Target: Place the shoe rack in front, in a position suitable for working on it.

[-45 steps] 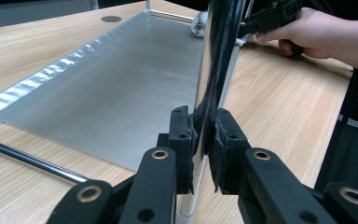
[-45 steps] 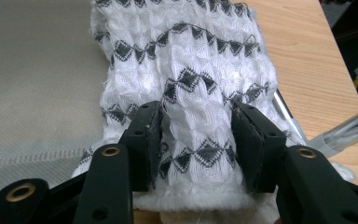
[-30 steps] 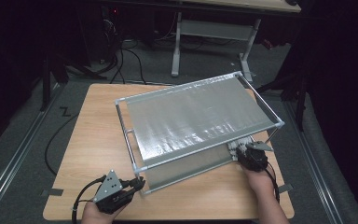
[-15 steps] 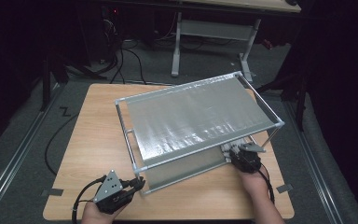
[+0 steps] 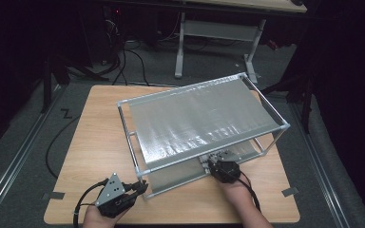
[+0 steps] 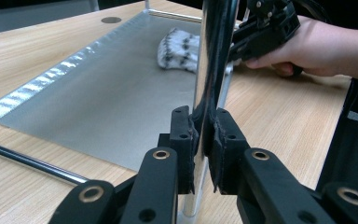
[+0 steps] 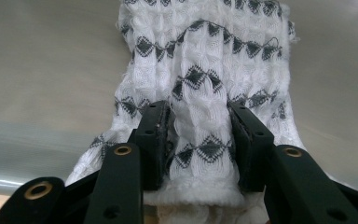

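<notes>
High view: right gripper (image 5: 217, 163) has slid left along the rack's (image 5: 204, 118) front edge.

Looks like a lab: wooden table (image 5: 95, 142) (dark surroundings), floor cables (image 5: 128, 61), metal desk frame (image 5: 218, 33) far behind.

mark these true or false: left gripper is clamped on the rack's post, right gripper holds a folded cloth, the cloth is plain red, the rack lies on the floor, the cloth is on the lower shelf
1. The left gripper is clamped on the rack's upright post. True.
2. The right gripper holds a folded cloth. True.
3. The cloth is plain red. False: it is white with dark diamond patterns.
4. The rack lies on the floor. False: it stands on the wooden table.
5. The cloth is on the lower shelf. True.
</notes>
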The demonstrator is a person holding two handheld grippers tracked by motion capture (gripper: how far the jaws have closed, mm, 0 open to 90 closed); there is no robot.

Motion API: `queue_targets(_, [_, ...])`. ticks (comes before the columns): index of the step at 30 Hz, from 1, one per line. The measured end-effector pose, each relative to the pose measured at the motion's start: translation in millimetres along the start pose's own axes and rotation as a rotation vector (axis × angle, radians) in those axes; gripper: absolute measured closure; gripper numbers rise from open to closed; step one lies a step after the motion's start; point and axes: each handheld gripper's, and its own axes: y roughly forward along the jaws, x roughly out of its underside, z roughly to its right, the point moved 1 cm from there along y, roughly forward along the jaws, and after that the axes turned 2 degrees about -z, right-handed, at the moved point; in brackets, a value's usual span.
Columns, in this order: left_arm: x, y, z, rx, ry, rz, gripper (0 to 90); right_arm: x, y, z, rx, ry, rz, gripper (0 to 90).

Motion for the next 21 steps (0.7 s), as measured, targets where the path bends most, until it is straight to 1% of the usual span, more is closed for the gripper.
queue_targets(1, [0.1,-0.6,-0.4,0.002,0.007,-0.009,81.1,-1.1,0.1,-5.0,0.001,-0.007,-0.005,60.4])
queue_targets(2, [0.1,-0.7,-0.5,0.002,0.009,-0.010,81.1,-2.5,0.1,-11.2,-0.014,-0.005,-0.009,60.3])
queue_targets(3, [0.1,-0.6,-0.6,0.003,0.009,-0.011,81.2,-3.4,0.7,-14.3,-0.028,-0.016,0.000,60.2])
queue_targets(4, [-0.1,0.0,-0.1,0.002,0.000,0.000,81.1,-4.3,0.6,-19.7,-0.045,-0.017,0.002,60.1])
queue_targets(5, [-0.1,0.0,-0.2,0.002,0.001,-0.001,81.1,-5.3,0.7,-24.3,-0.053,-0.031,0.003,60.1])
queue_targets(7, [0.0,-0.7,-0.9,0.004,0.011,-0.012,81.1,-7.1,0.7,-33.4,-0.075,-0.043,0.004,59.9])
queue_targets(8, [-0.1,-0.7,-0.9,0.005,0.009,-0.012,81.1,-7.9,0.8,-37.8,-0.084,-0.047,0.005,59.8])
queue_targets(9, [-0.2,0.0,-0.4,0.004,0.001,-0.002,81.1,-9.0,0.9,-43.3,-0.096,-0.051,0.007,59.5])
queue_targets(11, [-0.2,0.0,-0.6,0.005,0.001,-0.002,81.1,-10.7,0.9,-50.0,-0.107,-0.059,0.003,59.2])
queue_targets(12, [-0.3,0.0,-0.6,0.006,0.001,-0.003,81.1,-12.3,1.3,-55.1,-0.117,-0.085,0.011,59.1])
queue_targets(14, [-0.3,0.0,-0.6,0.005,0.002,-0.003,81.1,-13.6,1.0,-62.4,-0.127,-0.106,0.011,58.8])
queue_targets(16, [-0.3,0.0,-0.7,0.006,0.001,-0.003,81.1,-14.7,0.4,-71.8,-0.144,-0.117,0.011,58.6])
queue_targets(17, [-0.1,0.0,-0.6,0.006,0.000,-0.002,81.1,-15.6,0.4,-75.9,-0.152,-0.133,0.021,58.5])
queue_targets(18, [-0.1,0.0,-0.5,0.005,0.000,-0.001,81.1,-15.9,-0.1,-82.5,-0.163,-0.125,0.011,58.3])
queue_targets(21, [-0.2,0.0,-0.7,0.007,0.000,-0.002,81.1,-17.7,1.3,-94.3,-0.188,-0.153,0.031,58.2])
